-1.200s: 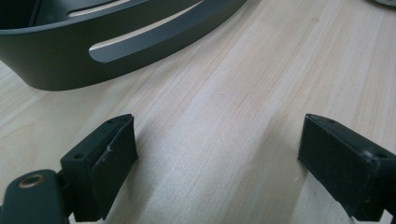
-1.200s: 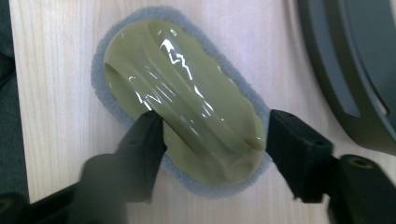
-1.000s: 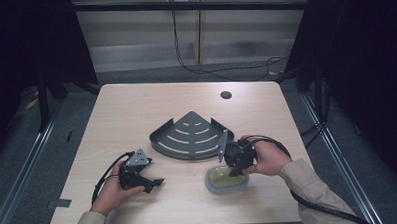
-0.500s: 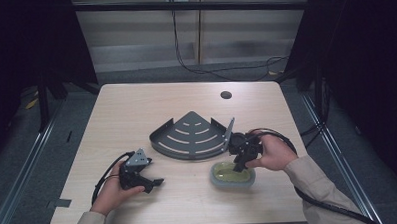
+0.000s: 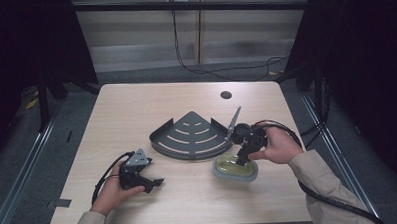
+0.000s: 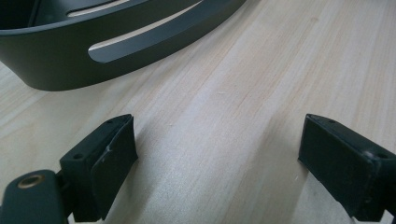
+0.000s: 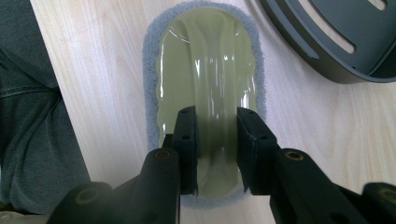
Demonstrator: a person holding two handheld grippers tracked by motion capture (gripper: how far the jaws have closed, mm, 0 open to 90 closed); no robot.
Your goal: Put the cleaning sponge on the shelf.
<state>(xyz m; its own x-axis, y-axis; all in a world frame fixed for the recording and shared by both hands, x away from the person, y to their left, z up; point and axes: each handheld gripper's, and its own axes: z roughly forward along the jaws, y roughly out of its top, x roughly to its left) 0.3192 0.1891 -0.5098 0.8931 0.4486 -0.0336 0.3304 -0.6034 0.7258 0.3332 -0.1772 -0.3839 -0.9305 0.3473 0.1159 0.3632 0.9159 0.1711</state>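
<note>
Green scrubber (image 5: 235, 168) clamped by its ridge in right gripper (image 7: 215, 140), just right of rack (image 5: 190, 136); could slip out if tilted. Left gripper (image 6: 217, 154) open, empty, left of rack.

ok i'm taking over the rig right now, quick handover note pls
Right gripper: shut on the raised handle of the green scrubber, which sits near the table's front edge.
Left gripper: open, nothing between the jaws, held low over the table.
Dark corner shelf: mid-table, beside the scrubber, nothing in it.
Done: the scrubber is gripped.
Left: probably carry it into or over the shelf; the left gripper could steady the shelf.
</note>
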